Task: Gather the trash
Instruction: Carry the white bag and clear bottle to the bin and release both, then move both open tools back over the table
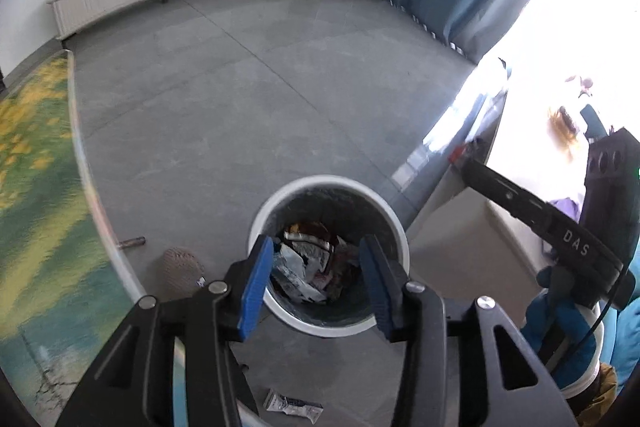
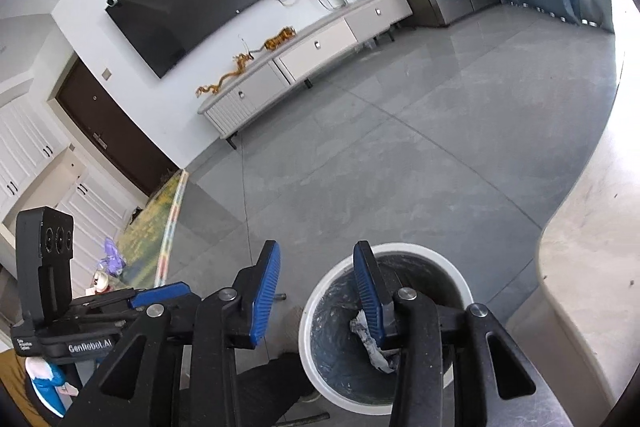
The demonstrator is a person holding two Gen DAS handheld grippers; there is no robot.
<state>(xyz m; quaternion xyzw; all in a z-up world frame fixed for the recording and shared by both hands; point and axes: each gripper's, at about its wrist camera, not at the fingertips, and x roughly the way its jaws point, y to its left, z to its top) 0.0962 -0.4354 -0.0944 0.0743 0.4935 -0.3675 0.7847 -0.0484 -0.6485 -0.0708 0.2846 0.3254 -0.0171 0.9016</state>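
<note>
A round trash bin, white rim [image 1: 328, 182] and dark liner, stands on the grey floor. Crumpled wrappers [image 1: 308, 267] lie in its bottom. My left gripper [image 1: 316, 283] hangs right over the bin's mouth, open, with nothing between its blue pads. In the right wrist view my right gripper [image 2: 316, 299] is open over the bin's left rim [image 2: 307, 331]. A crumpled grey wrapper [image 2: 372, 345] shows inside the bin just beside its right finger; I cannot tell if they touch. Another flat wrapper [image 1: 292, 405] lies on the floor in front of the bin.
A table with a yellow-green top [image 1: 36, 187] runs along the left, its metal leg [image 1: 132, 242] near the bin. A pale ledge [image 2: 580, 267] is to the right of the bin. A low white cabinet [image 2: 304, 67] stands by the far wall. A gloved hand [image 1: 560, 315] holds the other tool.
</note>
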